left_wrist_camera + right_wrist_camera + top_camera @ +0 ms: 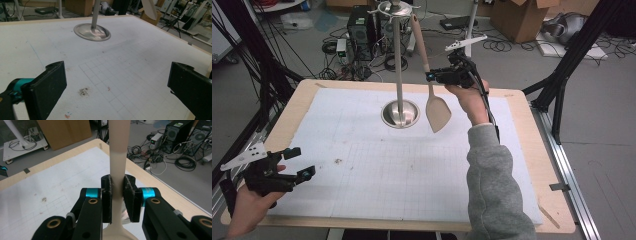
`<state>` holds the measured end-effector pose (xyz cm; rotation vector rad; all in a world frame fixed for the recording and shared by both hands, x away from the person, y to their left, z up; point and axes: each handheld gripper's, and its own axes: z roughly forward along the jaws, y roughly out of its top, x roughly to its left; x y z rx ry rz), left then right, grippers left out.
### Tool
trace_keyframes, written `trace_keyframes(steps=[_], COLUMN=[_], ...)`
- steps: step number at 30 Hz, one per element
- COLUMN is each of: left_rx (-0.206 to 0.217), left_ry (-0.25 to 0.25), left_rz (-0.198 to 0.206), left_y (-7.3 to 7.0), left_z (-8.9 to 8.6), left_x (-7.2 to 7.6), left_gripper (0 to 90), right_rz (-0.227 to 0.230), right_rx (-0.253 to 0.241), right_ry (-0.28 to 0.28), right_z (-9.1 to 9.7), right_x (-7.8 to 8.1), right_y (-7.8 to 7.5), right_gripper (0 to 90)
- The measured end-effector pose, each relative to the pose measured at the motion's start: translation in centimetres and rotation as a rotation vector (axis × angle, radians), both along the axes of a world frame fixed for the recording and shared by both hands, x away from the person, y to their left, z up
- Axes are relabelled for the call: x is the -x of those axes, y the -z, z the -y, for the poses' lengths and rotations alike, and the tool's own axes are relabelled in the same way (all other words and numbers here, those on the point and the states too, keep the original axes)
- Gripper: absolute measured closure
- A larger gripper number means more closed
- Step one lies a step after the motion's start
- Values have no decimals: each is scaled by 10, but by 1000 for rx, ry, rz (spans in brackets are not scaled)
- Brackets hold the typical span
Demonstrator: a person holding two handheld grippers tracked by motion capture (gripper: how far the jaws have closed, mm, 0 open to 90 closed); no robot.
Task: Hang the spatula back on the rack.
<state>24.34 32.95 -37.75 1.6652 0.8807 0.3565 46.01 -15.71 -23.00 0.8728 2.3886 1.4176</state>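
The right gripper (432, 76) is up in the air over the far side of the bench (532, 150), and its fingers (130, 197) are pinching the handle of the beige spatula (438, 112) — a firm clamp on both sides of the slim shaft, clear in the right gripper view. The spatula hangs tilted beside the metal stand (398, 65), its top end up near the hooks at the stand's head, its blade down just beside the stand's round base (400, 114) and clear of the white grid mat (387, 170). Over at the near left corner, the left gripper (296, 162) hovers low above the mat — fingers (47, 87) spread wide, nothing between them.
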Motion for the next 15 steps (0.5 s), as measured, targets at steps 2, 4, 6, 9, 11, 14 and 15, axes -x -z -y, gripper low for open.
trace_keyframes(steps=[2, 4, 6, 9, 11, 14, 15], left_rx=[-3, -4, -6, -11, -15, -19, -17], left_ry=[-3, -3, -6, -4, 1, 6, 5], left_rz=[-2, -2, -2, -8, -8, -10, -12], left_y=[0, 0, 1, 1, 1, 2, 2], left_z=[0, 0, -1, 1, 2, 4, 4], left_x=[1, 2, 3, 4, 5, 5, 5], left_gripper=[26, 26, 26, 26, 26, 26, 26], right_rz=[1, 4, -1, -5, -9, -1, 1], right_rx=[0, 1, -4, -8, -15, -11, -10], right_ry=[-2, -1, -5, -7, -8, -1, 4], right_z=[-2, -4, -7, -12, -14, -19, -21], right_x=[-2, -4, -6, -8, -10, -13, -14], right_y=[2, 3, 5, 7, 9, 11, 11], right_gripper=[784, 784, 783, 782, 782, 782, 781])
